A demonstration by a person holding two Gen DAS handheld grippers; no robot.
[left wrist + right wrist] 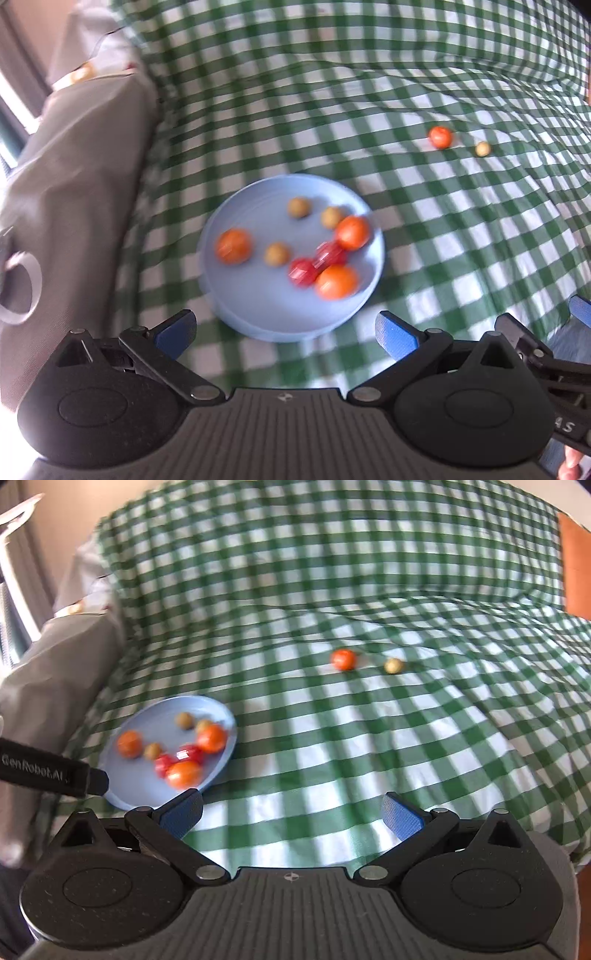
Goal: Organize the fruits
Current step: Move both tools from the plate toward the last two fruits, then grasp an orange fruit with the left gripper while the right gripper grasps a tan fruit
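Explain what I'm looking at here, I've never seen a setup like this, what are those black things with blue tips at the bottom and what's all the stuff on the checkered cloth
There is no robot here. A person holds a two-fingered claw in each hand, and each claw carries a wide-angle camera looking forward along its fingers. The black shapes with blue pads at the bottom of each picture are that claw seen from behind.

One picture comes from the left claw, the other from the right claw. Both are open and hold nothing.

Ahead lies a green and white checkered cloth. On it sits a blue plate holding eight small round fruits: three orange, two red, three tan. Two more lie loose on the cloth beyond the plate, an orange fruit and a tan fruit. Grey fabric lies at the left.
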